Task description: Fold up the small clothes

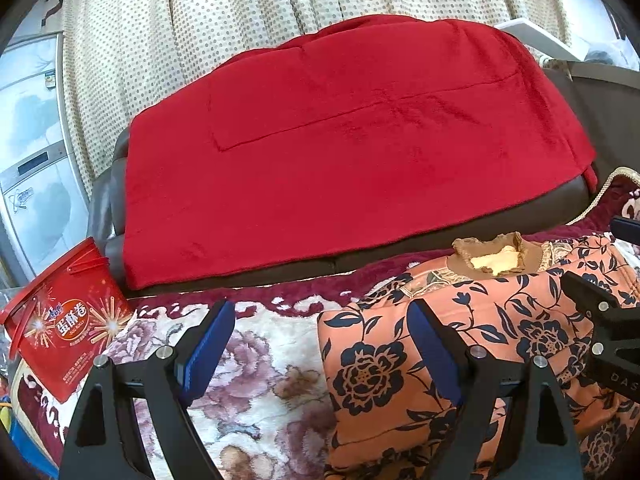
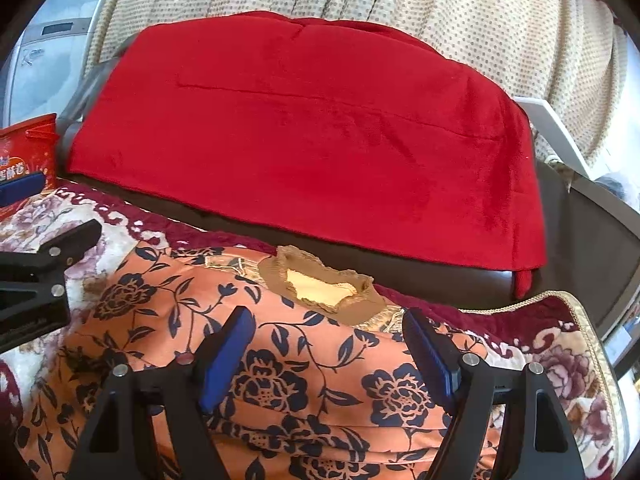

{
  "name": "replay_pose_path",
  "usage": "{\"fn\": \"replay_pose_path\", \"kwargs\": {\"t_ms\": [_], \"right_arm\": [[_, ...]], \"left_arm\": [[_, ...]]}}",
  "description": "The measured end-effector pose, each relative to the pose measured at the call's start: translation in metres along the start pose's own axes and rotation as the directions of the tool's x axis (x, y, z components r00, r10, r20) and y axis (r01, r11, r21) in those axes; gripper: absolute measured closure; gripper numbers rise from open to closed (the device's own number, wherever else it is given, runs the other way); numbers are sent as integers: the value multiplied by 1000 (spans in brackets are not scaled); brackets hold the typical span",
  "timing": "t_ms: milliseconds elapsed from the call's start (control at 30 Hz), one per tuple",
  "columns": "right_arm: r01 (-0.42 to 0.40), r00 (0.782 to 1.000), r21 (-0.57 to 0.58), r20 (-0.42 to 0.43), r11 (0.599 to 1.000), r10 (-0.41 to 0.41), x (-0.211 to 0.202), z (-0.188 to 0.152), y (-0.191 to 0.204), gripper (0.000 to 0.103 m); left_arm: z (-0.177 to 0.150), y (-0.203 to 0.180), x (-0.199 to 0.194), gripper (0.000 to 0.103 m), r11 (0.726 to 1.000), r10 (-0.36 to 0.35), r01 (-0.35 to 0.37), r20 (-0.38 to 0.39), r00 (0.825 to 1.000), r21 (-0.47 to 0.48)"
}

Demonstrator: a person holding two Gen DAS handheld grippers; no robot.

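An orange garment with dark blue flowers lies on a floral seat cover, its brown collar toward the sofa back. My left gripper stands open over the garment's left edge: its left finger is above the seat cover, its right finger above the cloth. My right gripper hovers open above the garment just below the collar, nothing between its blue pads. Each gripper shows at the edge of the other's view.
A red blanket drapes the dark sofa back. A red snack box stands at the seat's left end. The floral seat cover extends left and right of the garment. Dotted curtains hang behind.
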State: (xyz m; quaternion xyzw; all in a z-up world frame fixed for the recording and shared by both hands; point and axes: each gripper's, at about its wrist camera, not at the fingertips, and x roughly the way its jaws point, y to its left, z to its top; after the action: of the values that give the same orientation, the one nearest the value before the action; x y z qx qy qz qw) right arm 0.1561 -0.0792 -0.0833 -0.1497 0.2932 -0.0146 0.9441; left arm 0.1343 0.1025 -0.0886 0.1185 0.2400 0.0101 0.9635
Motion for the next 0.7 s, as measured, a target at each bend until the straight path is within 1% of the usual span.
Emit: {"fn": "replay_pose_path", "kwargs": {"t_ms": [167,300,700], "right_arm": [[-11,1000,-15,6,1000,11,-3,0,6,22],[-21,1000,-39,15,999,22,-7,1,12,22],[-58,998,-80,31,995,60,-15,5,32,22]], "left_arm": [[-1,5,-2,15,1000,27,-27,9,1000,-1],[-2,13,-3,15,998,63,-63,17,998,0],[-6,42,-10,15,993,119,-118,12,993,-27]]}}
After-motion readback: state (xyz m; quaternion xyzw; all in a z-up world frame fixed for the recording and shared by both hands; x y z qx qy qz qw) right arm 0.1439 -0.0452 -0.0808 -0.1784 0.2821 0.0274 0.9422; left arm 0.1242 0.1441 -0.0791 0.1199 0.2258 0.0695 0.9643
